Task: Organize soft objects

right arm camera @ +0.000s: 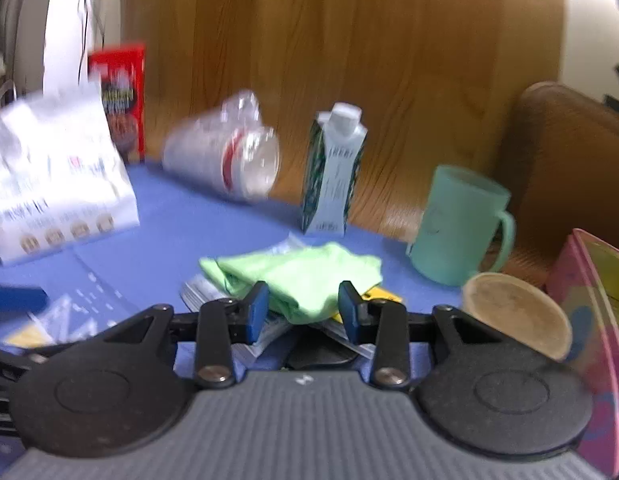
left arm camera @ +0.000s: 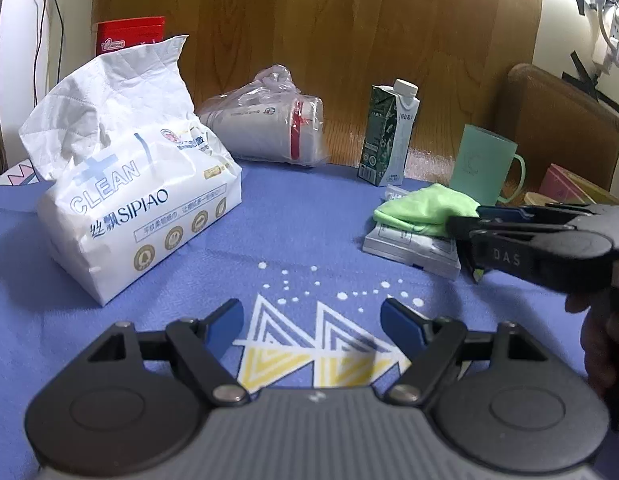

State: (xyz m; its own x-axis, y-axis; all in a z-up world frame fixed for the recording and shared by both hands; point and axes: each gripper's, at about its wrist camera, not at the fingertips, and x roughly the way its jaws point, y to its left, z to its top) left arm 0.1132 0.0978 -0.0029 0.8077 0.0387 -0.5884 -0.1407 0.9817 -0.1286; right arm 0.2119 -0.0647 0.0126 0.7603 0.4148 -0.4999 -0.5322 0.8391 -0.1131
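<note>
A folded light-green cloth (left arm camera: pixel 425 208) (right arm camera: pixel 309 272) lies on a stack of white packets (left arm camera: pixel 409 246) at the right of the blue tablecloth (left arm camera: pixel 289 220). My right gripper (right arm camera: pixel 303 308) (left arm camera: pixel 461 226) reaches in low from the right. Its blue pads stand on either side of the cloth's near edge with a gap between them, and the blurred view shows no pinch. A large white tissue pack (left arm camera: pixel 141 208) (right arm camera: pixel 57 184), with a tissue sticking up from it, sits at the left. My left gripper (left arm camera: pixel 313 320) hovers open above the tablecloth's printed pattern with nothing between its fingers.
At the back stand a bag of stacked cups on its side (left arm camera: pixel 269 124) (right arm camera: pixel 229 156), a green-and-white carton (left arm camera: pixel 389 136) (right arm camera: pixel 333 168) and a teal mug (left arm camera: pixel 481 164) (right arm camera: pixel 457 224). A red box (left arm camera: pixel 129 34) is behind the tissues. A round wooden disc (right arm camera: pixel 517 312) and pink box (right arm camera: pixel 589 320) sit at the right.
</note>
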